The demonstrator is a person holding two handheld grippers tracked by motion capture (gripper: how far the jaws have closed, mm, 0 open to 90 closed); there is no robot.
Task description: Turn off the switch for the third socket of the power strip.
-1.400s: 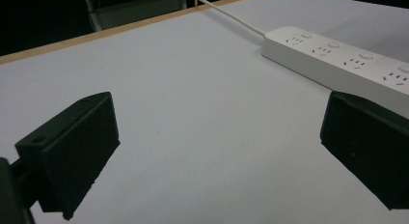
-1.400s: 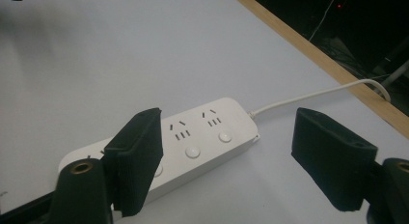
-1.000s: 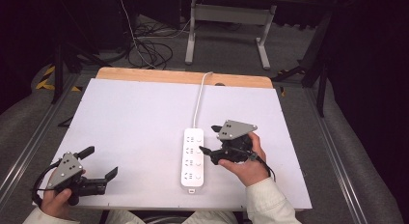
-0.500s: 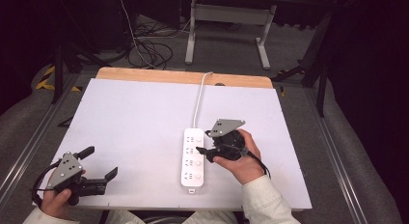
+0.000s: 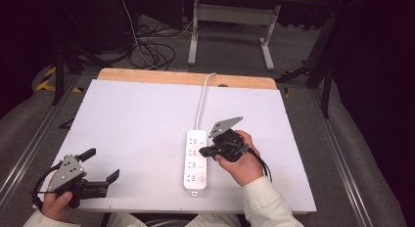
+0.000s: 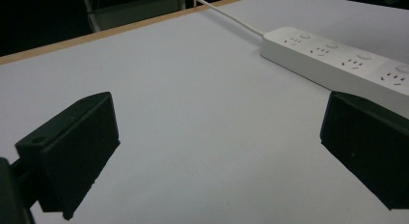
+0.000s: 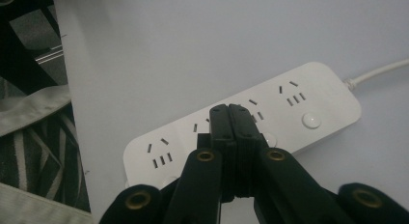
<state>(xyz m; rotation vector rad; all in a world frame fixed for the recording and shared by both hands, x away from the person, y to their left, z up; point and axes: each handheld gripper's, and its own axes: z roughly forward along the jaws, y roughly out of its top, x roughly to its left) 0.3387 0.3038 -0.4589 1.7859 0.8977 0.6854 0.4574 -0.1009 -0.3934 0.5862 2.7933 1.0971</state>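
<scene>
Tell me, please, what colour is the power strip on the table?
The power strip is white, seen best in the right gripper view.

Left gripper [image 6: 212, 171] low over the flat white tabletop [image 6: 193, 113], its two black wedge-shaped jaws spread wide w/ nothing but bare surface between them. Long white plastic power strip [image 6: 337, 62] lies beyond the right-hand jaw, apart from it, four socket groups + round buttons facing up. Thin white cord [image 6: 231, 19] runs from the strip's far end toward the light wooden table edge [image 6: 96, 33].
</scene>
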